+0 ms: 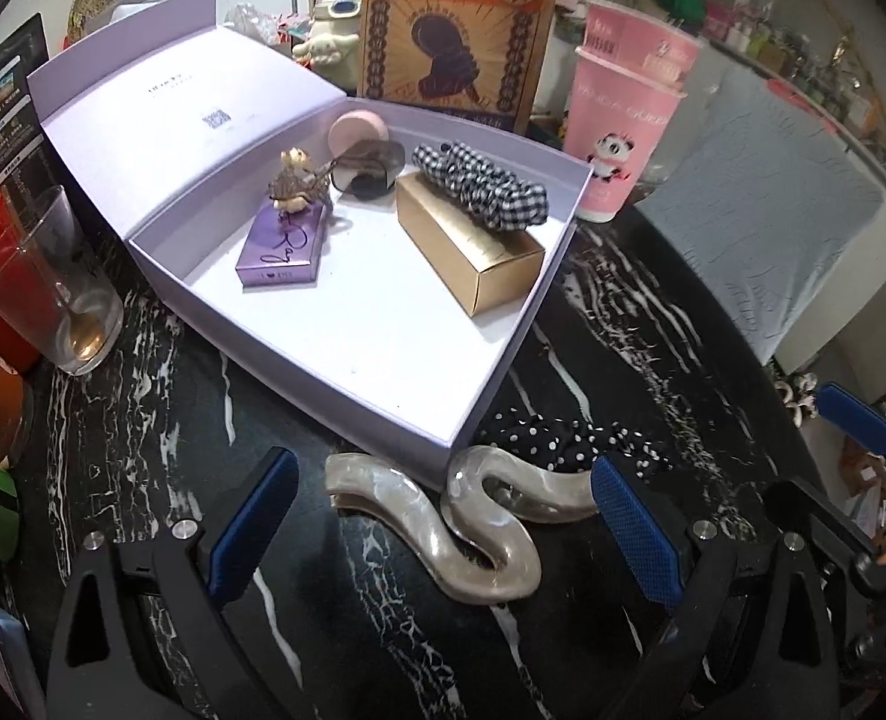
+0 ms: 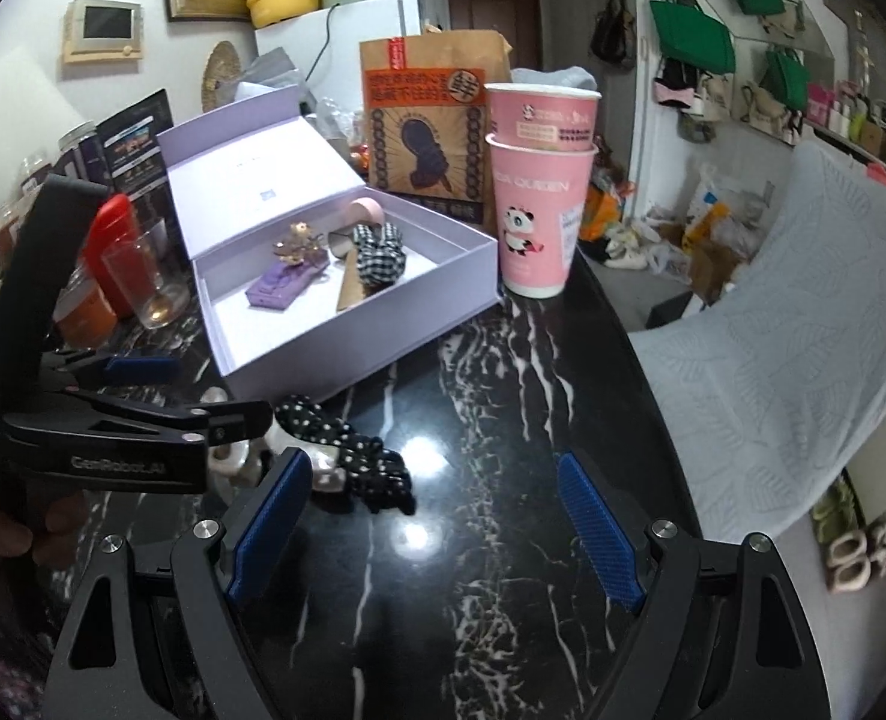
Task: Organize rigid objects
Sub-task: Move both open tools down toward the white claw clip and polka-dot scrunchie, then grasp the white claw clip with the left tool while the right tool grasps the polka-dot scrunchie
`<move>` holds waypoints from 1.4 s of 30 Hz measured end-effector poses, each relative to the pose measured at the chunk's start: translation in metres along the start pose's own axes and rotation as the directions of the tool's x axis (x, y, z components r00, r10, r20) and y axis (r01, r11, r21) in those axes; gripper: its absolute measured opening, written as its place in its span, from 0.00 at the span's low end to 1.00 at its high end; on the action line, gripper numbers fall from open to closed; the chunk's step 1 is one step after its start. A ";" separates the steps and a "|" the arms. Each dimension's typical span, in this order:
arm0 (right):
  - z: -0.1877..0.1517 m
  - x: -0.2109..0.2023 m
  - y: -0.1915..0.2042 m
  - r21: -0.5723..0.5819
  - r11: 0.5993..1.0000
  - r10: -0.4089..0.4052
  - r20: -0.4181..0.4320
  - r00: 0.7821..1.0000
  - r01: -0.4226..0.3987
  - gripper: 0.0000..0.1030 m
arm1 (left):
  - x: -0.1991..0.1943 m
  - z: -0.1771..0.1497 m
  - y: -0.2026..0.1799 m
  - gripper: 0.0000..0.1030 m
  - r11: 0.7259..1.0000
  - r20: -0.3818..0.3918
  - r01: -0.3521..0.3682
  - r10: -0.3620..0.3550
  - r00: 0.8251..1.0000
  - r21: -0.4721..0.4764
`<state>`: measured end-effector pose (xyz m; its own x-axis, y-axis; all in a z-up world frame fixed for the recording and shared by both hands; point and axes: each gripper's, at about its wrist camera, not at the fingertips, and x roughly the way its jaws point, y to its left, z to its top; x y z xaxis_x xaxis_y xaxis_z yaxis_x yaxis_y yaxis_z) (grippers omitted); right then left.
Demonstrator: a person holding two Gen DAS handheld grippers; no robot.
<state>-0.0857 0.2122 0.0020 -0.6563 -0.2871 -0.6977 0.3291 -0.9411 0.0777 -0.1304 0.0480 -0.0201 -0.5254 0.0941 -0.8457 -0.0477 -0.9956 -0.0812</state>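
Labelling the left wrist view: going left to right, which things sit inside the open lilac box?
Purple flat box → round pink compact → gold rectangular box with the black-and-white checked scrunchie on it.

Black marble tabletop (image 2: 491, 372) w/ white veins, glossy, two lamp glares just ahead of the tongs. White wall (image 2: 35, 90) far left w/ small wall panel (image 2: 104, 30). Brown door (image 2: 494, 6) straight ahead, beyond a white fridge (image 2: 353, 42). Right: green bags (image 2: 692, 39) hung on wall, pale blue cloth-covered chair (image 2: 803, 324), cluttered floor (image 2: 653, 282).
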 end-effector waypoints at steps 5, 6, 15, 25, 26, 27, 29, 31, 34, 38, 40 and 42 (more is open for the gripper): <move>0.000 0.006 -0.007 0.014 1.000 0.004 -0.011 1.000 -0.004 0.83 | 0.013 0.001 -0.002 0.97 1.000 -0.034 -0.014 0.013 0.999 -0.014; -0.001 0.007 -0.008 0.016 1.000 0.005 -0.012 1.000 -0.005 0.83 | 0.017 0.001 -0.001 0.97 1.000 -0.041 -0.020 0.019 0.999 -0.021; -0.002 0.015 -0.010 0.021 1.000 0.011 -0.035 0.999 -0.010 0.83 | 0.019 -0.008 0.010 0.97 0.997 -0.055 0.013 -0.017 0.998 -0.074; 0.002 0.025 -0.002 0.010 0.999 0.042 -0.044 0.998 -0.041 0.83 | 0.026 -0.027 0.030 0.97 0.997 -0.130 0.022 -0.032 0.991 -0.079; 0.002 0.026 -0.002 0.009 0.999 0.046 -0.041 0.998 -0.046 0.83 | 0.025 -0.027 0.032 0.97 0.996 -0.126 0.035 -0.046 0.991 -0.086; 0.003 0.027 -0.002 0.009 0.999 0.052 -0.040 0.998 -0.052 0.83 | 0.023 -0.027 0.035 0.97 0.994 -0.121 0.051 -0.063 0.991 -0.097; 0.005 0.031 -0.001 0.008 0.998 0.059 -0.042 0.997 -0.058 0.83 | 0.023 -0.027 0.041 0.97 0.992 -0.115 0.051 -0.065 0.991 -0.115; 0.007 0.036 0.001 0.002 0.998 0.056 -0.045 0.997 -0.056 0.83 | 0.023 -0.028 0.045 0.97 0.993 -0.116 0.039 -0.052 0.992 -0.113; 0.009 0.043 0.004 -0.018 0.998 0.056 -0.054 0.997 -0.057 0.83 | 0.018 -0.031 0.052 0.97 0.994 -0.109 0.000 -0.012 0.994 -0.106; 0.009 0.052 0.013 -0.052 0.995 0.077 -0.070 0.995 -0.081 0.83 | 0.010 -0.036 0.068 0.97 0.994 -0.094 -0.038 0.028 0.995 -0.105; 0.008 0.056 0.016 -0.064 0.994 0.086 -0.079 0.993 -0.091 0.83 | 0.002 -0.038 0.075 0.97 0.994 -0.069 -0.020 0.012 0.998 -0.112; 0.006 0.061 0.020 -0.073 0.992 0.096 -0.088 0.991 -0.103 0.83 | -0.009 -0.038 0.079 0.97 0.993 -0.026 0.019 -0.022 0.999 -0.119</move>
<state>-0.1235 0.1748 -0.0343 -0.5591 -0.3594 -0.7472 0.4433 -0.8911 0.0970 -0.0967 -0.0320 -0.0388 -0.5016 0.1159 -0.8573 0.0437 -0.9863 -0.1589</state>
